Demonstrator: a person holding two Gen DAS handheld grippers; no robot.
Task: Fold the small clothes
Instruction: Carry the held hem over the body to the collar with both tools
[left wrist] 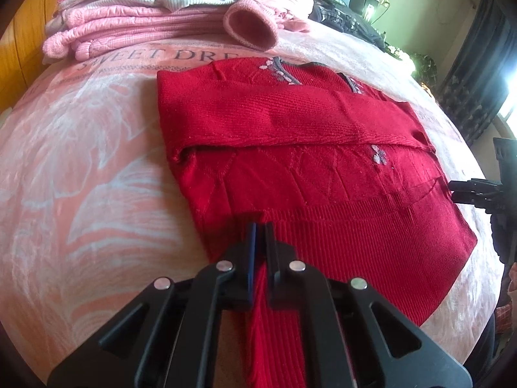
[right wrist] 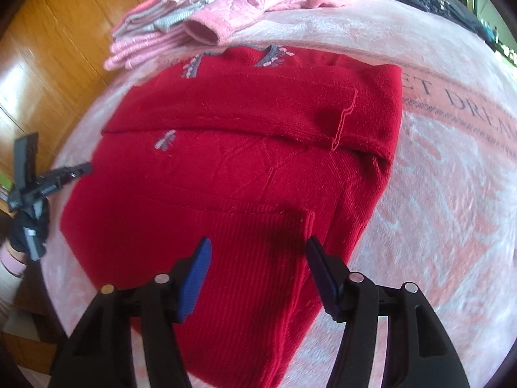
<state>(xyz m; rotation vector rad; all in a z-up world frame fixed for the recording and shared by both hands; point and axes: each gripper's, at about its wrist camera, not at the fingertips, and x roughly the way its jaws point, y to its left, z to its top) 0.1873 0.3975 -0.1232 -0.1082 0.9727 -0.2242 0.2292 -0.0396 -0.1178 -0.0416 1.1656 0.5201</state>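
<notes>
Pink-and-white plush blanket with printed lettering (left wrist: pixel 97 135) covers the whole work surface, giving a soft flat bed for folding. On it, roughly mid-surface, lies the red knitted sweater with small embroidered flowers (left wrist: pixel 290 168), the task garment. It lies spread flat, its sleeves already folded across the chest as a horizontal band, so the body reads as a tidy rectangle. Probably that prepares it for a bottom-to-top fold.

Behind it, at the far edge of the blanket, sits a stack of folded pink and grey clothes (left wrist: pixel 139 16), just apart from the sweater's collar. Looks like the finished pile, kept clear of the working area. One pink ribbed cuff (left wrist: pixel 252 29) sticks out from the stack toward the sweater.

Left gripper (left wrist: pixel 260 236) is clenched on the ribbed hem of the sweater near its left corner. Red fabric is pinched between the blue-padded fingers (left wrist: pixel 251 258) and bunches up under the jaws. This grip pins that corner for lifting.

Right gripper (right wrist: pixel 258 262) is released, fingers spread wide and hovering over the hem on the other side, near the right corner. The fabric sits between the pads but is not pinched. I cannot tell if the tips touch the knit. Judging from this, it is lining up to grab the matching corner so both sides lift evenly.

Wooden floor (right wrist: pixel 48 48) shows beyond the blanket's edge.
</notes>
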